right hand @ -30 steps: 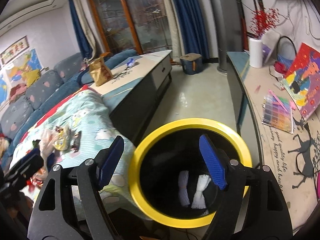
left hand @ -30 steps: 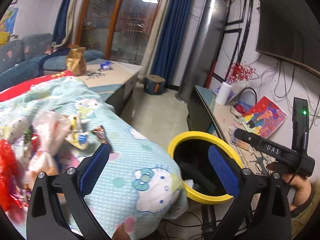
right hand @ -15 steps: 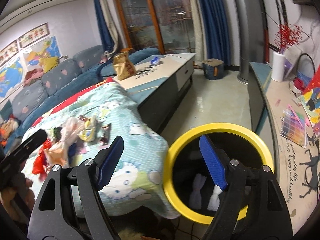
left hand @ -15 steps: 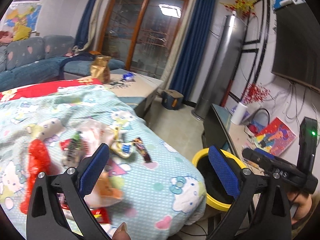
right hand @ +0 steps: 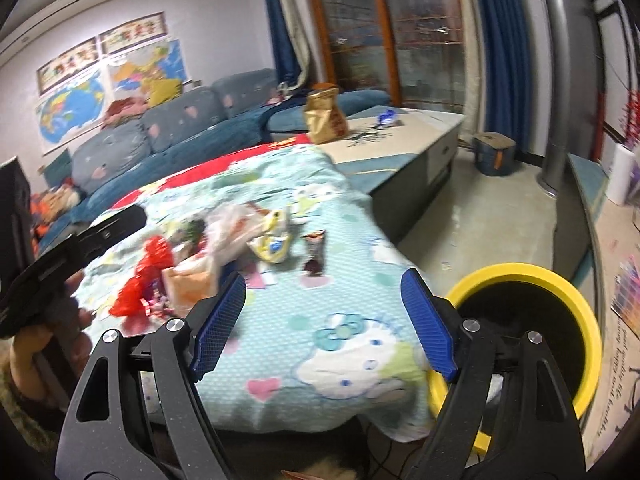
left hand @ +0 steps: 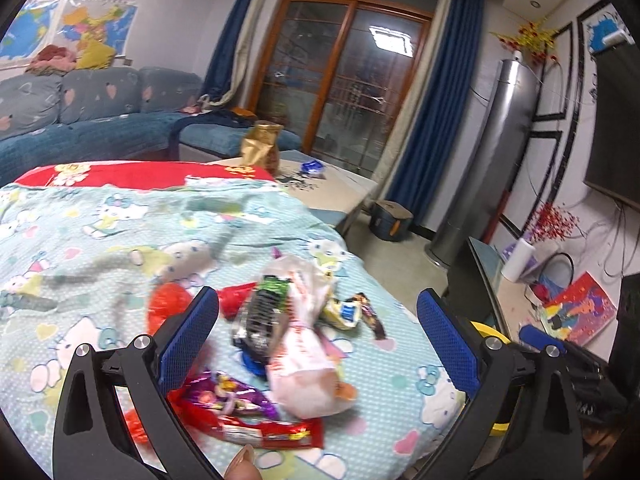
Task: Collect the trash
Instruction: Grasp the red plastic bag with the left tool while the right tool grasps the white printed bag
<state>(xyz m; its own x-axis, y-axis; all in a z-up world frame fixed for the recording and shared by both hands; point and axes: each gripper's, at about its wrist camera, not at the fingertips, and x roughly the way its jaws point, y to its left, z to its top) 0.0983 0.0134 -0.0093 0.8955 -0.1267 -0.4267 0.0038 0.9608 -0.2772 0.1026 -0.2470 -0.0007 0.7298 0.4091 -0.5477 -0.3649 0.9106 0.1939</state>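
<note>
A living room with a blue sofa (left hand: 100,120) along the wall is holding a low table under a pale blue cartoon-print cloth (left hand: 100,248), and the litter is lying in a loose heap near the cloth's right-hand end. Going from left to right in the left wrist view, a crumpled red plastic bag (left hand: 166,304) is sitting at the heap's left edge, a red and purple snack wrapper (left hand: 248,416) is lying nearest the camera, a dark foil packet (left hand: 264,316) is resting against a white plastic bag (left hand: 304,344), a yellow wrapper (left hand: 340,312) is lying just beside that, and a dark candy-bar wrapper (left hand: 370,316) is lying at the right edge. The left tool (left hand: 318,340) is hanging spread wide above the heap, touching nothing. In the right wrist view the right tool (right hand: 324,320) is likewise standing spread and empty over bare cloth, with the yellow-rimmed bin (right hand: 560,280) just off the table's right end. All of this litter is looking feather-light, thin and crinkly, so it is likely giving way under any pinch and sliding on the cloth. The sensible hold is probably a bunched fold or twisted end, since slick foil faces are apt to slip and soft bags may drag their neighbours along.
</note>
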